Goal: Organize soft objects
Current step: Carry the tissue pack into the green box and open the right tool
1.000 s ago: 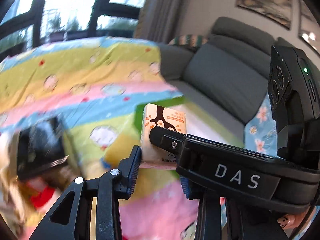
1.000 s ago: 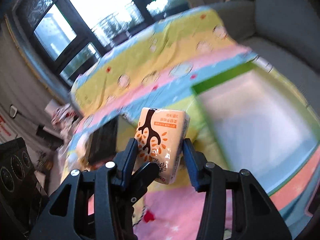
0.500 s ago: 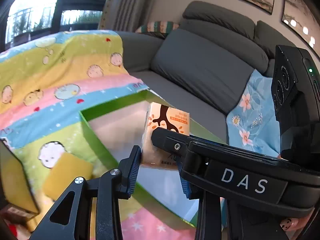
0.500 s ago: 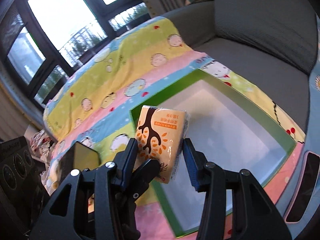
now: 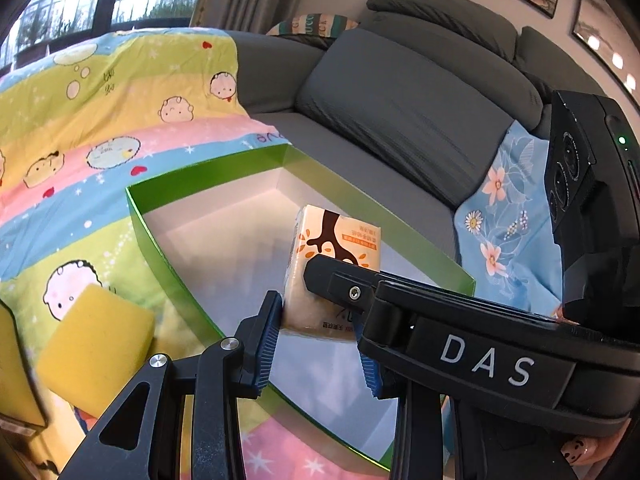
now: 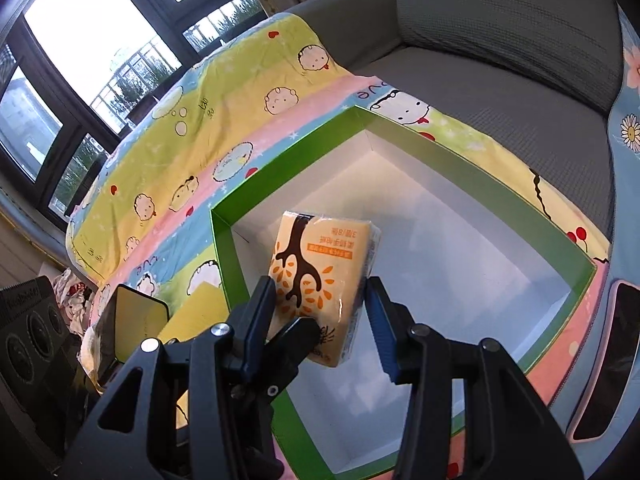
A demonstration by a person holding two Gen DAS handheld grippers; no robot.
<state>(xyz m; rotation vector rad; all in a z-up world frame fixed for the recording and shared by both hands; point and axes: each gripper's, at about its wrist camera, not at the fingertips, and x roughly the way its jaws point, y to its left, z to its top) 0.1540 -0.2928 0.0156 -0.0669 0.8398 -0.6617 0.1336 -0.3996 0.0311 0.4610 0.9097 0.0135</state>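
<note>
An orange tissue pack [image 5: 332, 276] with a brown tree print is held between both grippers. My left gripper [image 5: 316, 340] is shut on its lower end, and my right gripper [image 6: 320, 320] is shut on the same tissue pack [image 6: 324, 280] from the other side. The pack hangs above a shallow green box [image 5: 168, 276] with a white inside, also in the right wrist view [image 6: 228, 264]. The box lies on a cartoon blanket [image 5: 100, 128]. A yellow sponge [image 5: 96, 352] lies on the blanket left of the box.
A grey sofa [image 5: 400, 92] runs behind the box. A blue floral cloth [image 5: 504, 216] lies at the right. A dark box with a yellow face [image 6: 128, 320] stands at the blanket's left end. Windows [image 6: 100, 40] are behind.
Both grippers have carried the tissue pack from above the blanket to over the green box. The box now fills the middle of both views.
</note>
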